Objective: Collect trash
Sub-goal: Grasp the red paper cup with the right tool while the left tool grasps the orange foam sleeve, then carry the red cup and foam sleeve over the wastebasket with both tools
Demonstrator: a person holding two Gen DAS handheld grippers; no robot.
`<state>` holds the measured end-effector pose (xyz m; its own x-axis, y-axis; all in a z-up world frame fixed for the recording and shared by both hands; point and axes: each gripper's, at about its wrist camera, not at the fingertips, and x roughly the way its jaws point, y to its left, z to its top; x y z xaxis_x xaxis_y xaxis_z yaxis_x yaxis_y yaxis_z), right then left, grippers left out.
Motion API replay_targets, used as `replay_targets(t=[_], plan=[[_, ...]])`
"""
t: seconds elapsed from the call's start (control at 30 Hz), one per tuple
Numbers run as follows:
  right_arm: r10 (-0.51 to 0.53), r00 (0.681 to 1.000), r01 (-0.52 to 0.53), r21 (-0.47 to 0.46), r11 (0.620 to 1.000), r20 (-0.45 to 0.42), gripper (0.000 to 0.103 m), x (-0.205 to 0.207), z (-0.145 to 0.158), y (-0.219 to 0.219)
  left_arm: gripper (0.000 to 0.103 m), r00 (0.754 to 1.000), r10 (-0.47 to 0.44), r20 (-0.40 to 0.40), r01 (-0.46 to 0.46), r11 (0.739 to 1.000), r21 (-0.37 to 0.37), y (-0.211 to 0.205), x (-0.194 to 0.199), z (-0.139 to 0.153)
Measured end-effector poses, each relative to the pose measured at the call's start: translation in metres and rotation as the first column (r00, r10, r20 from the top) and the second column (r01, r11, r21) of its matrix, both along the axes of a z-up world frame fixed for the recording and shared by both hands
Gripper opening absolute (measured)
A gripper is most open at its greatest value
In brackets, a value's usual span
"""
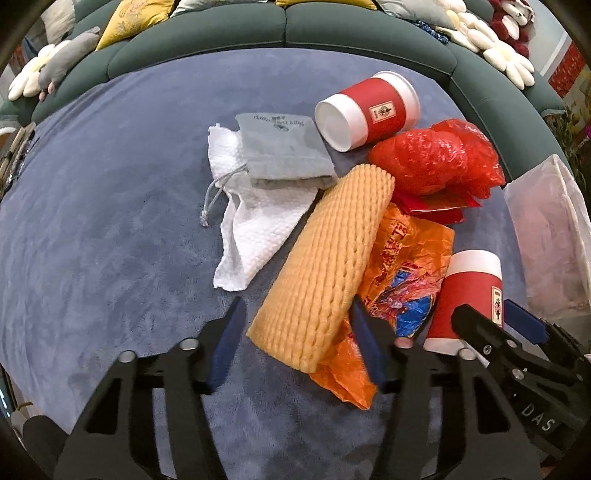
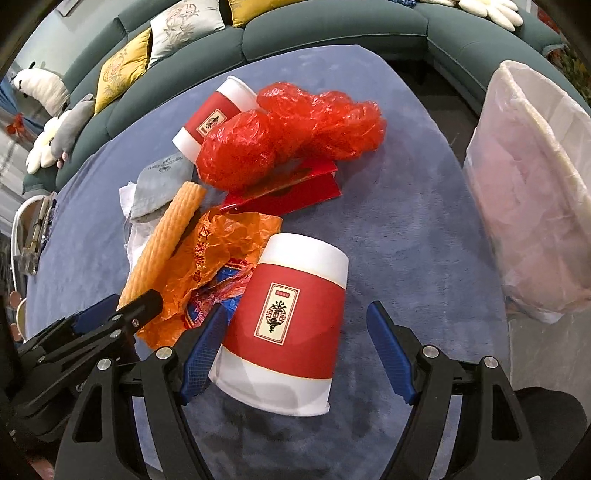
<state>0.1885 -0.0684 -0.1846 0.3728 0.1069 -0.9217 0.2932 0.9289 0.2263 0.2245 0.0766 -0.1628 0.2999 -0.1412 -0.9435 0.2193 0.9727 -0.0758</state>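
Trash lies on a blue cloth-covered table (image 1: 92, 229). My left gripper (image 1: 295, 343) is open, its blue fingers either side of the near end of a yellow foam net sleeve (image 1: 325, 266), which lies on an orange plastic bag (image 1: 402, 266). My right gripper (image 2: 295, 354) is open around an upside-down red and white paper cup (image 2: 291, 325), its left pad close to the cup, the right one apart. A second cup (image 1: 369, 110) lies on its side at the back, next to a crumpled red plastic bag (image 1: 436, 158). A red envelope (image 2: 295, 184) lies under that bag.
A grey drawstring pouch (image 1: 280, 147) rests on a white paper towel (image 1: 251, 221). A white bin lined with a plastic bag (image 2: 535, 184) stands off the table's right side. A green sofa (image 1: 280, 33) with cushions curves behind the table.
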Motion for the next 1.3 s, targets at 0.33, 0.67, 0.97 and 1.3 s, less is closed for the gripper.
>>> replay_targets(t=[0.33, 0.67, 0.97, 1.3], plan=[[0.003, 0.999, -0.004, 0.021, 1.0, 0.034, 0.061, -0.005, 0.008, 0.002, 0.019, 1.0, 0.017, 0.023, -0.017, 1.0, -0.011, 0.008, -0.006, 0.013], [-0.001, 0.99, 0.002, -0.007, 1.0, 0.141, 0.061, -0.023, 0.052, -0.008, 0.013, 0.994, 0.018, 0.104, -0.012, 0.998, -0.059, -0.001, -0.023, 0.059], [-0.002, 0.969, 0.015, -0.048, 0.999, 0.248, 0.061, -0.051, 0.1, -0.022, 0.013, 0.978, -0.023, 0.208, 0.046, 0.993, -0.11, -0.028, -0.04, 0.115], [-0.052, 0.938, 0.083, -0.075, 0.994, 0.343, 0.062, -0.083, 0.138, -0.059, 0.013, 0.955, -0.115, 0.273, 0.15, 0.982, -0.113, -0.083, -0.064, 0.147]])
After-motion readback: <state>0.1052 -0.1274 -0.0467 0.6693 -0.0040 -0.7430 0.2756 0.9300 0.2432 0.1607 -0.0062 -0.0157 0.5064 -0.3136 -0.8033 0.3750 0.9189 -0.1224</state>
